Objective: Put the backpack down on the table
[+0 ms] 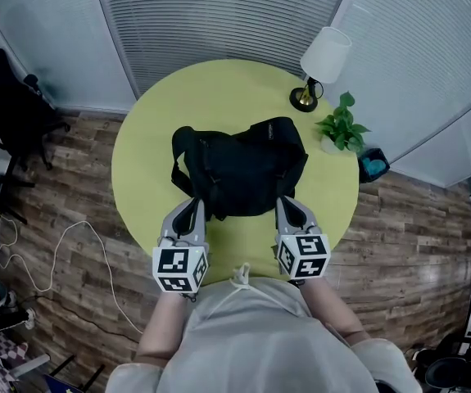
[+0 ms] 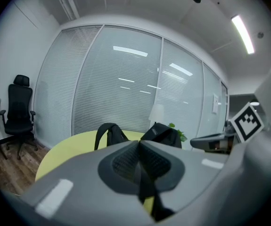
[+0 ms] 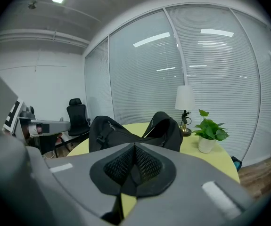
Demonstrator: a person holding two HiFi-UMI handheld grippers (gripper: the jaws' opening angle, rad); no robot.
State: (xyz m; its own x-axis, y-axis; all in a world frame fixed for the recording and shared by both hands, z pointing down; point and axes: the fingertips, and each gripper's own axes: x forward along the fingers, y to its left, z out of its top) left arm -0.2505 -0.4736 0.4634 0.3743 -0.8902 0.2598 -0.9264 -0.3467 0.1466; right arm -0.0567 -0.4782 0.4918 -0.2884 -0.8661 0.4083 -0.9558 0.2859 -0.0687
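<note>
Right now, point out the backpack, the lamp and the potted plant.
backpack (image 1: pixel 243 174): head view, middle of its black body.
lamp (image 1: pixel 326 54): head view, on the white shade.
potted plant (image 1: pixel 343 128): head view, on the green leaves.

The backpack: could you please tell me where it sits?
In the head view the backpack lies at the centre of the round table, lamp and potted plant to its right.

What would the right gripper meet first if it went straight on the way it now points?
Most likely the black backpack: it lies on the table directly ahead of the right gripper, whose shut tips sit at its near edge; the gap is unclear.
</note>
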